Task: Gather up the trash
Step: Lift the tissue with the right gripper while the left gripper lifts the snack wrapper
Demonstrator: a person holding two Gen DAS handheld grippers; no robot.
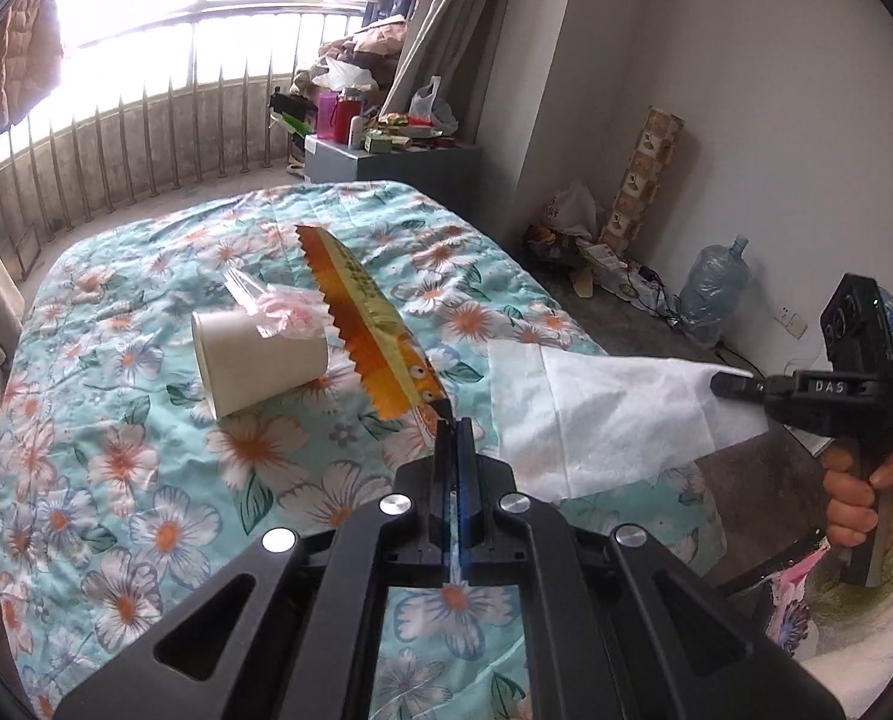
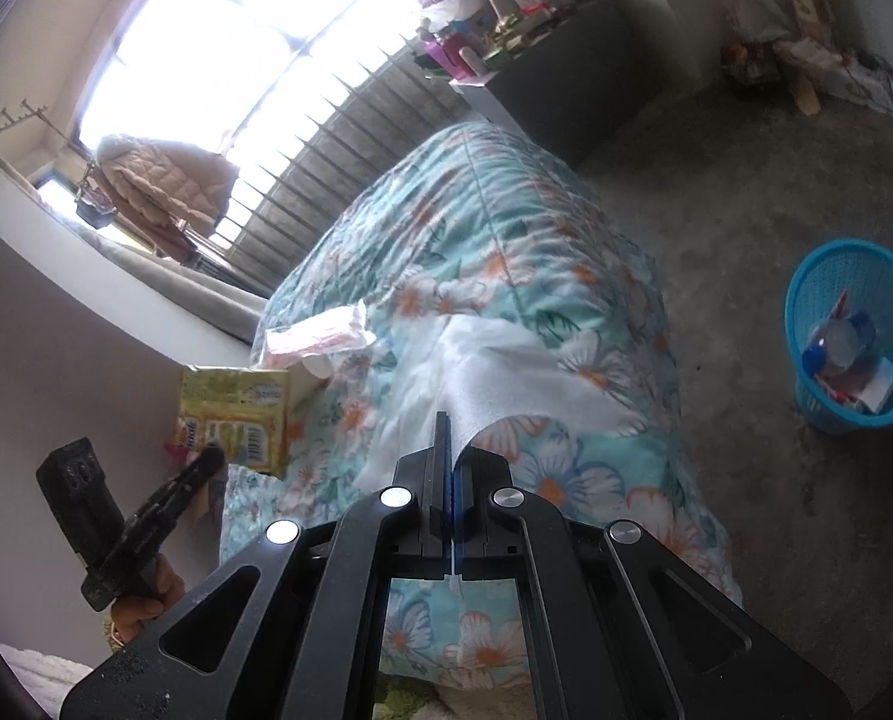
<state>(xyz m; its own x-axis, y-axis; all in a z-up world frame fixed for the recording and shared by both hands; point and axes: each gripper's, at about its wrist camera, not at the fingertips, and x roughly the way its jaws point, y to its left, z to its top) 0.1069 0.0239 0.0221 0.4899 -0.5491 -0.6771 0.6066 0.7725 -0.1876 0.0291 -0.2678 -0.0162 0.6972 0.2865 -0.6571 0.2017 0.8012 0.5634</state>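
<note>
My left gripper [image 1: 451, 420] is shut on the corner of a yellow-orange snack wrapper [image 1: 367, 315], held up over the floral quilt [image 1: 146, 480]. The wrapper also shows in the right wrist view [image 2: 233, 411]. My right gripper [image 2: 449, 429] is shut on a white tissue [image 2: 494, 384], which hangs from it; the gripper [image 1: 725, 386] and tissue [image 1: 596, 414] also show in the left wrist view. A white paper cup [image 1: 260, 360] lies on its side on the quilt with a pink-and-clear plastic wrapper [image 1: 284, 312] beside it. A blue trash basket [image 2: 854, 336] holding rubbish stands on the floor.
A grey cabinet [image 1: 374, 162] crowded with bottles stands beyond the bed by the balcony railing [image 1: 146, 138]. Bags, a water jug [image 1: 713, 288] and cables lie along the right wall. The concrete floor [image 2: 746, 210] lies between bed and basket.
</note>
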